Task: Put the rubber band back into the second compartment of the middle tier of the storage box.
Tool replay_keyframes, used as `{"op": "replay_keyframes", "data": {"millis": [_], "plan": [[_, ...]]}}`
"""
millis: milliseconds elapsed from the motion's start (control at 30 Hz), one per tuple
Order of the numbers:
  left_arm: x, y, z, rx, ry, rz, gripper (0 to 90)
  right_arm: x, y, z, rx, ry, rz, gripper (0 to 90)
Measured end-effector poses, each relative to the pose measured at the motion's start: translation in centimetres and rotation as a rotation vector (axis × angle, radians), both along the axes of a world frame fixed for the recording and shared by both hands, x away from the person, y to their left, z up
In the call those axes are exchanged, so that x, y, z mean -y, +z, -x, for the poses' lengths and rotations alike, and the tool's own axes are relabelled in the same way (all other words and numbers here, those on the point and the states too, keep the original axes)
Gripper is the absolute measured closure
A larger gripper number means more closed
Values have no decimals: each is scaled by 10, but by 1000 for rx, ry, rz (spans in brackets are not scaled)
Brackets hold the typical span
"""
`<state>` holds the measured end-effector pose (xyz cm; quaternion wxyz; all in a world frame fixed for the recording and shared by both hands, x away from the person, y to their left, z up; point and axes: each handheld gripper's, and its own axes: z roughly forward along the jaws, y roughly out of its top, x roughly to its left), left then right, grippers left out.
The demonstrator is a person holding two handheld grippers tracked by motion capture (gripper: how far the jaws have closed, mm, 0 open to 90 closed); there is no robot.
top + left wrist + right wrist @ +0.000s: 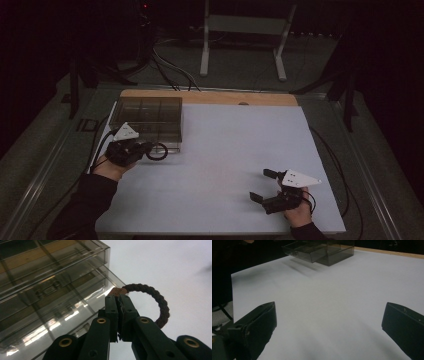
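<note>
The left claw [119, 298] is pinching a dark braided hair-tie ring [155, 300] by its brown tag, carrying it beside the smoky transparent plastic drawer box [150, 117], probably for stowing; the right claw [265, 185] is waiting wide open over the white counter [225, 150].

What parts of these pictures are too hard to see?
- Hair tie: in the left gripper view its lower part is hidden behind the left gripper.
- Drawer box: in the high view its inside is too dark to tell.
- Right gripper: in its own view the picture's edges cut the jaws.

Braided cloth ring [155, 300] rough; smoky plastic box [50, 290] glossy; tabletop [225, 165] matt.
</note>
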<state>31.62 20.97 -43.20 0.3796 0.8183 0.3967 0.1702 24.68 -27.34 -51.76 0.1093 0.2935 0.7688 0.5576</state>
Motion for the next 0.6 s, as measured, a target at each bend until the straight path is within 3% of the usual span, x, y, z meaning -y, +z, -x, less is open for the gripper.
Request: {"op": "replay_keyframes", "data": {"millis": [200,600], "plan": [[-10,-1,-6,-3,29,3,883,1,0,0,-1,-4,-5,0],[-34,-18,-24,-25,114,21,882,0,0,1,1,0,2,0]]}}
